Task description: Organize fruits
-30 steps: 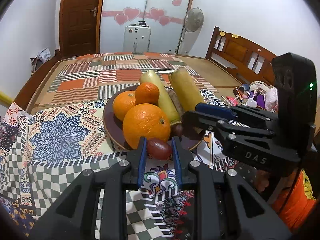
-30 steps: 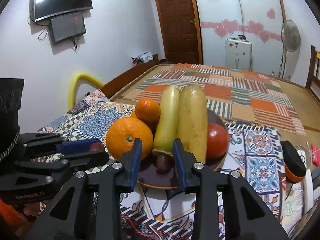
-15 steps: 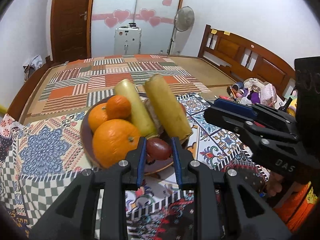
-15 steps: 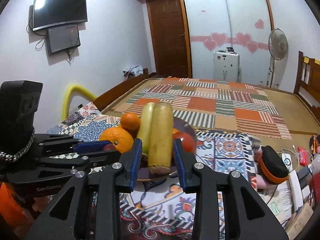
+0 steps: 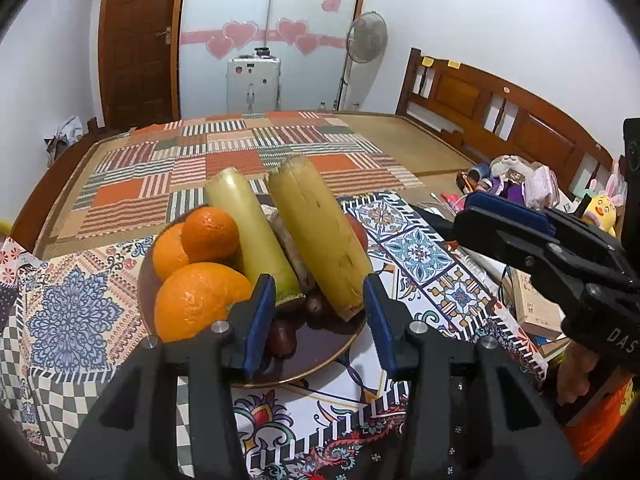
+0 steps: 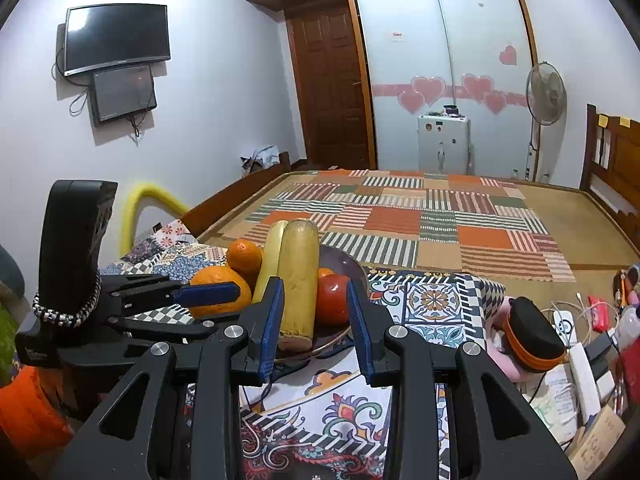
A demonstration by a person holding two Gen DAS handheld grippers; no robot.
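A dark brown plate on the patterned tablecloth holds three oranges, two long yellow-green stalks, a red tomato and small dark red fruits. My left gripper is open and empty, just above the plate's near rim, with one small dark red fruit lying on the plate by its left finger. My right gripper is open and empty, a little back from the plate, and it shows at the right of the left wrist view.
A black and orange case, a power strip, cables and small boxes lie on the table's right side. Soft toys and clutter sit at far right. A bed with a striped quilt lies behind.
My left gripper has opened and let go of the small dark red fruit, which now lies on the plate. The right gripper has drawn back from the plate.
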